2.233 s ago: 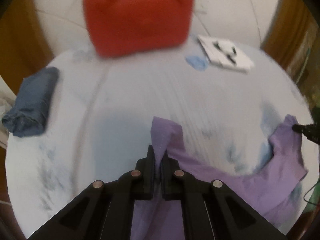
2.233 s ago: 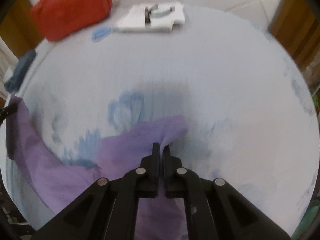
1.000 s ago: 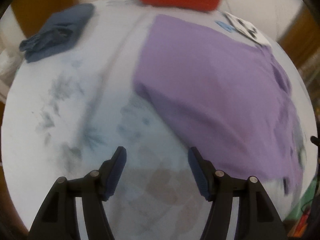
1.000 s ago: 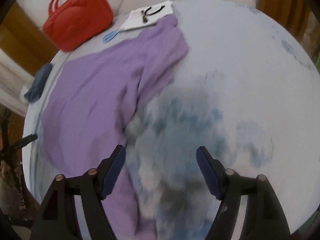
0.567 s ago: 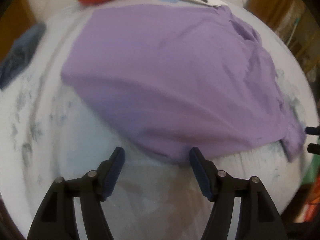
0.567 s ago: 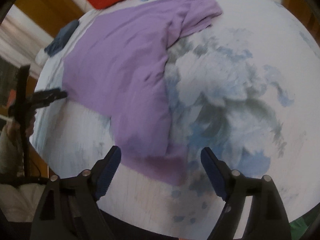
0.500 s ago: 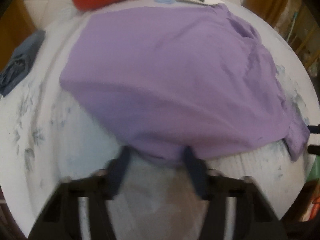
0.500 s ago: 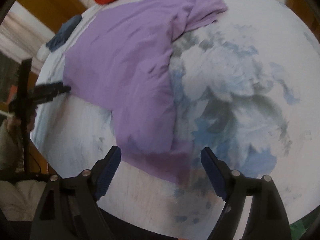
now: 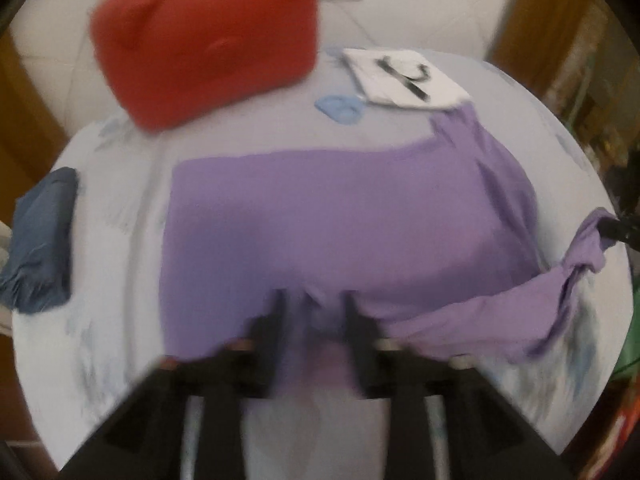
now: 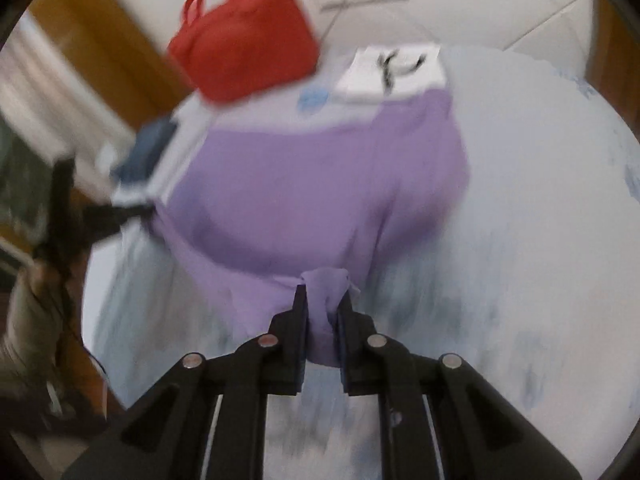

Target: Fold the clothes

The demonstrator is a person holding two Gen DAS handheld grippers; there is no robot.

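1. Basically, purple shirt lies spread on the round table, near edge bunched at both grippers.
2. Left gripper sits at the shirt's near hem, cloth between its fingers; jaws narrowed around the fabric, but motion blur is heavy, so cannot tell if the grip is fully closed.
3. Right gripper has its jaws pinching a gathered wad of the purple shirt, cloth bulging up between the fingers (clear in the right wrist view).
4. In the left wrist view, the right gripper's tip shows at the right edge, touching a twisted shirt corner.
5. Red bag stands at the far side of the table, beyond the shirt.
6. White sheet with black marks lies far right, the shirt's far corner just reaching it; small blue item beside it.
7. Folded blue garment lies at the table's left edge, apart from the shirt.
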